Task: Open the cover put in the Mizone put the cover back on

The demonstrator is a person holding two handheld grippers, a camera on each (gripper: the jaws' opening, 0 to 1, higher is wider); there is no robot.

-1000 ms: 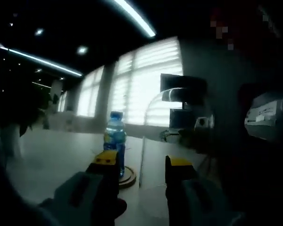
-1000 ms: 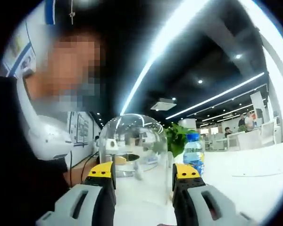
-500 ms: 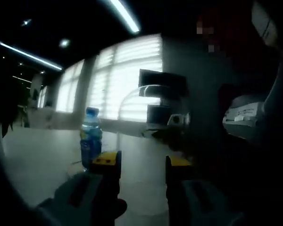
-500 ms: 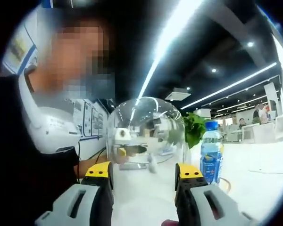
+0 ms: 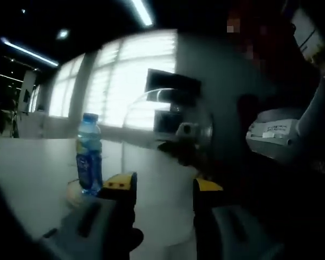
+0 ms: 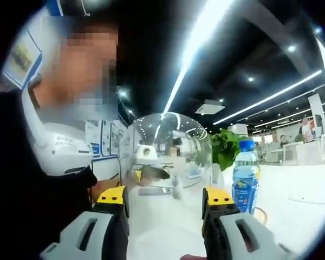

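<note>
Right gripper view has the clear glass dome cover (image 6: 165, 157) dead ahead, sitting between the two fingers of the right gripper (image 6: 165, 197), which stand apart on either side of it; whether they touch the glass I cannot tell. Just beside the dome stands the Mizone bottle (image 6: 245, 176), upright on a round wooden base (image 6: 259, 215) on the white bench (image 6: 292, 216). So the bottle is on its stand and the dome is off to the side: the job now looks to be putting the cover back on. Next move calls for a firm hold on the dome, then a lift over the bottle's cap.

From the left gripper (image 5: 162, 187), fingers apart too and holding nothing. Count: one dome, one bottle, one base, two grippers.
</note>
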